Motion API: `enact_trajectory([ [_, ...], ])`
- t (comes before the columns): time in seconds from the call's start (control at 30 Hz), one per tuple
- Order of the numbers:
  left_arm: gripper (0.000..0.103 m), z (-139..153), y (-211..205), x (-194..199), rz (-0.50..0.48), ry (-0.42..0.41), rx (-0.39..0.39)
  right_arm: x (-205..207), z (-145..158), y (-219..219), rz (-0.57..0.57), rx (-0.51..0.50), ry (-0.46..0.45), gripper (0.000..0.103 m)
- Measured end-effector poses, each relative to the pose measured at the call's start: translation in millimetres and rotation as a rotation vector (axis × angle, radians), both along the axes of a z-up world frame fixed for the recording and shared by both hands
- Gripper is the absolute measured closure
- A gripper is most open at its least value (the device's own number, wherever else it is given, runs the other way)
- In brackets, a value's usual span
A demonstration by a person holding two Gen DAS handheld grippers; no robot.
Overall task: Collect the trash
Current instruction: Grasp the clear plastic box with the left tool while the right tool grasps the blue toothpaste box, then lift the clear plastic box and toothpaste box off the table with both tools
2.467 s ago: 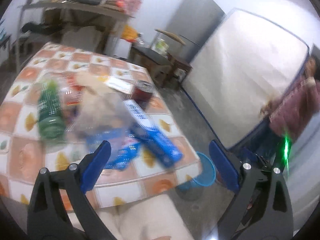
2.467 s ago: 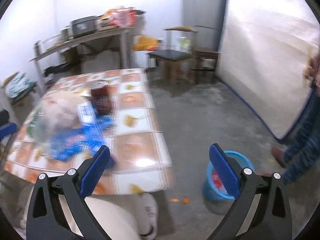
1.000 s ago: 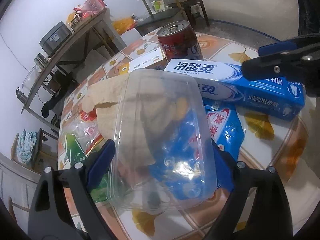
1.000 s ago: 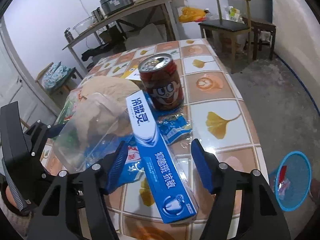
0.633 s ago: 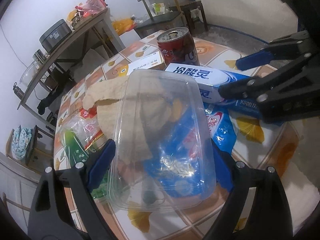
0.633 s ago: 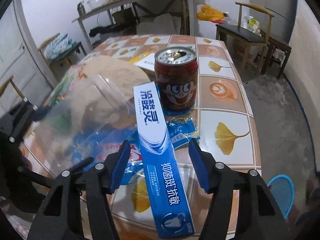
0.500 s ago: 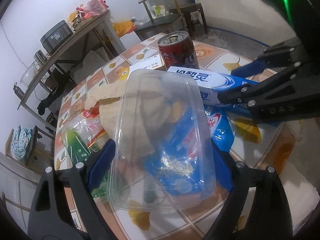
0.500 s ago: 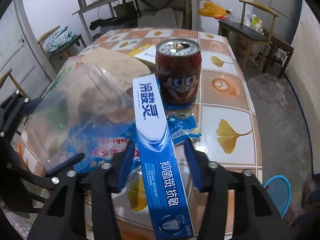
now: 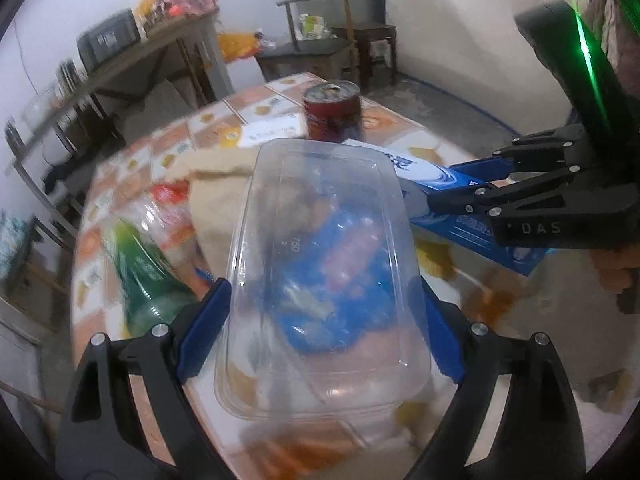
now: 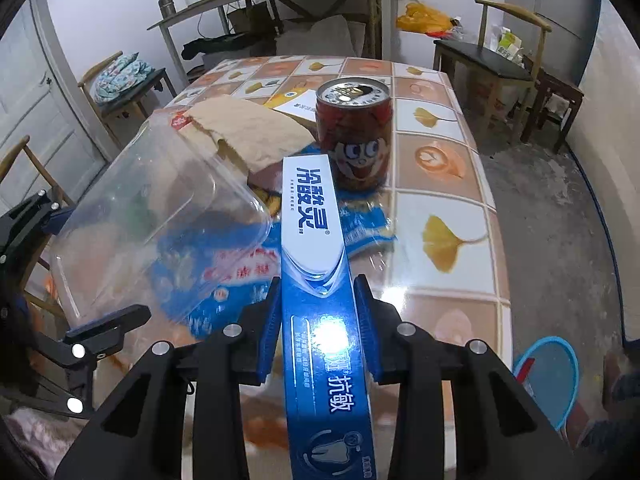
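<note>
- Change noted: a second ago the right gripper (image 10: 316,328) stood with jaws apart either side of the toothpaste box (image 10: 320,280); its jaws have since narrowed and are closing, with the blue pads now against both long sides of the box.
- The box runs lengthwise between the pads, its far end pointing toward the red can (image 10: 354,136) and stopping just short of it.
- In the left wrist view the box now appears tilted up off the tiled table (image 10: 444,216) at the gripped end; I judge that it is being lifted, though contact at the far end cannot be told.
- The left gripper (image 9: 320,320) is unchanged in grip: jaws wide, pads pressed on the two long sides of the clear plastic container (image 9: 324,272), which is held above the litter, nearer than the can and to its left in the right wrist view.
- Meaning for the task: both hands now carry one item of trash each. Judged next step is transport to the blue bin (image 10: 548,376), on the floor well apart from the can, past the table's near right corner.
- Remaining beside the can: brown paper bag (image 10: 244,132), blue wrapper (image 10: 360,228), green bottle (image 9: 144,276).
- Pose: both grippers point steeply down at the table, right gripper crossing in from the right of the left one.
</note>
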State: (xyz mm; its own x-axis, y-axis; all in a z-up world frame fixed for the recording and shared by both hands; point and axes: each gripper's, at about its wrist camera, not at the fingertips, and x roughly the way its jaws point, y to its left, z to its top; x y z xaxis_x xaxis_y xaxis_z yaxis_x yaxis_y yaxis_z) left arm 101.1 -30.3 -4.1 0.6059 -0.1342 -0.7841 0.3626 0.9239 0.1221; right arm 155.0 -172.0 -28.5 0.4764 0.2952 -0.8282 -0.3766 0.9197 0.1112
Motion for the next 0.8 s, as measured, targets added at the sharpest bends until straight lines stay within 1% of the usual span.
enact_trajectory([
  [0.03, 0.018, -4, -1, -3, -0.007, 0.020, -0.004, -3, -1, -2, -0.003, -0.002, 0.004, 0.068],
  [0.13, 0.017, -21, -7, -5, -0.011, 0.074, 0.024, -9, -9, -7, -0.006, -0.013, 0.036, 0.068],
  [0.23, 0.017, -34, -10, -2, -0.004, 0.116, 0.032, -10, -17, -6, -0.006, -0.029, 0.054, 0.067],
  [0.33, 0.015, -41, -13, -1, -0.004, 0.121, 0.052, -9, -17, -1, 0.004, -0.046, 0.047, 0.064],
  [0.37, 0.015, -41, -13, 0, -0.005, 0.118, 0.052, -8, -18, 0, 0.001, -0.051, 0.048, 0.057],
  [0.4, 0.015, -42, -14, 1, -0.005, 0.118, 0.054, -7, -19, 1, 0.000, -0.053, 0.049, 0.054],
  [0.57, 0.014, -52, -17, 7, -0.001, 0.131, 0.083, -2, -20, 9, 0.009, -0.051, 0.041, 0.051],
  [0.63, 0.013, -55, -17, 9, 0.004, 0.132, 0.086, 0, -21, 10, 0.004, -0.050, 0.040, 0.051],
  [0.73, 0.013, -56, -14, 10, 0.012, 0.132, 0.069, 4, -26, 9, -0.021, -0.047, 0.055, 0.053],
  [0.77, 0.014, -56, -14, 9, 0.014, 0.129, 0.066, 4, -27, 8, -0.029, -0.043, 0.061, 0.060],
  [0.8, 0.014, -55, -13, 9, 0.016, 0.125, 0.064, 5, -28, 6, -0.036, -0.039, 0.068, 0.066],
])
